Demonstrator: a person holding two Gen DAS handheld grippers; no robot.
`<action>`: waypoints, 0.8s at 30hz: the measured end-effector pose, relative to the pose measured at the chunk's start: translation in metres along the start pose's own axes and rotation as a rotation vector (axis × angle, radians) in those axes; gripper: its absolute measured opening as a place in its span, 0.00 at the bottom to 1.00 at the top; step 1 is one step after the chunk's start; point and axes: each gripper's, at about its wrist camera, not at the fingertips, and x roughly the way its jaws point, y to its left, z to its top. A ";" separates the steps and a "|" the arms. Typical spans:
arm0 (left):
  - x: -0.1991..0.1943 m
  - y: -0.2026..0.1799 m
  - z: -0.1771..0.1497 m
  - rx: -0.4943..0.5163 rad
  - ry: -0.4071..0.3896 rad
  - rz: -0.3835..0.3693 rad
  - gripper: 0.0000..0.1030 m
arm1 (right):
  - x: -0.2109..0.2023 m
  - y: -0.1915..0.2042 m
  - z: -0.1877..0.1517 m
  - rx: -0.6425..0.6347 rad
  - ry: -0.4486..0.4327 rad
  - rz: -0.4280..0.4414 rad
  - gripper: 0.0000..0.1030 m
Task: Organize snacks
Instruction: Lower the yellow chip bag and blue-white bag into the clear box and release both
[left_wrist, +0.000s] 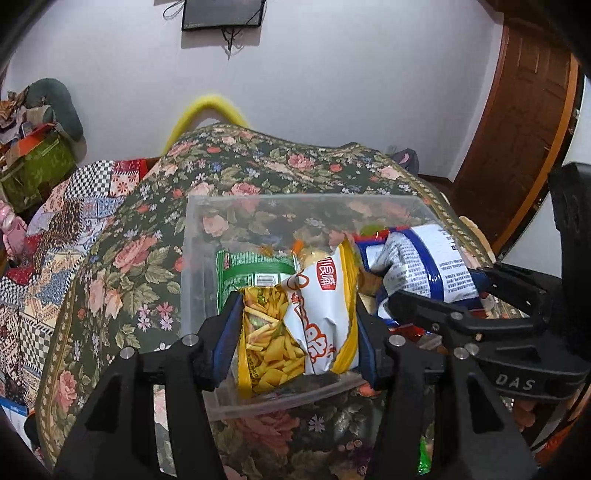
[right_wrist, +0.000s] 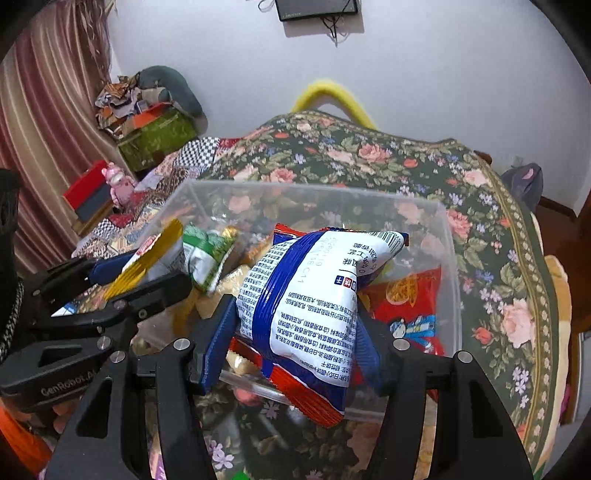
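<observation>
My left gripper (left_wrist: 295, 325) is shut on a yellow-and-white chip bag (left_wrist: 295, 321), held over the near edge of a clear plastic bin (left_wrist: 195, 258). A green snack pack (left_wrist: 251, 269) lies in the bin behind it. My right gripper (right_wrist: 295, 332) is shut on a blue-and-white snack bag (right_wrist: 306, 295), held above the same bin (right_wrist: 452, 266). A red snack bag (right_wrist: 410, 302) lies inside on the right. The right gripper shows in the left wrist view (left_wrist: 443, 291) with its bag (left_wrist: 424, 258). The left gripper shows in the right wrist view (right_wrist: 122, 280).
The bin stands on a floral cloth (left_wrist: 122, 258) over a table. A patchwork cloth (left_wrist: 44, 236), a green box (right_wrist: 155, 136) and a pink toy (right_wrist: 118, 184) are at the left. A wooden door (left_wrist: 517, 122) is at the right.
</observation>
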 end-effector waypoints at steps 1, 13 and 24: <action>0.002 0.000 -0.001 -0.002 0.008 0.001 0.56 | 0.000 -0.001 -0.001 0.000 0.001 0.000 0.56; -0.039 -0.009 -0.010 0.005 -0.033 -0.029 0.62 | -0.047 0.000 -0.013 -0.043 -0.060 -0.050 0.71; -0.067 -0.028 -0.050 0.056 0.034 -0.063 0.67 | -0.091 -0.009 -0.043 -0.010 -0.097 -0.065 0.78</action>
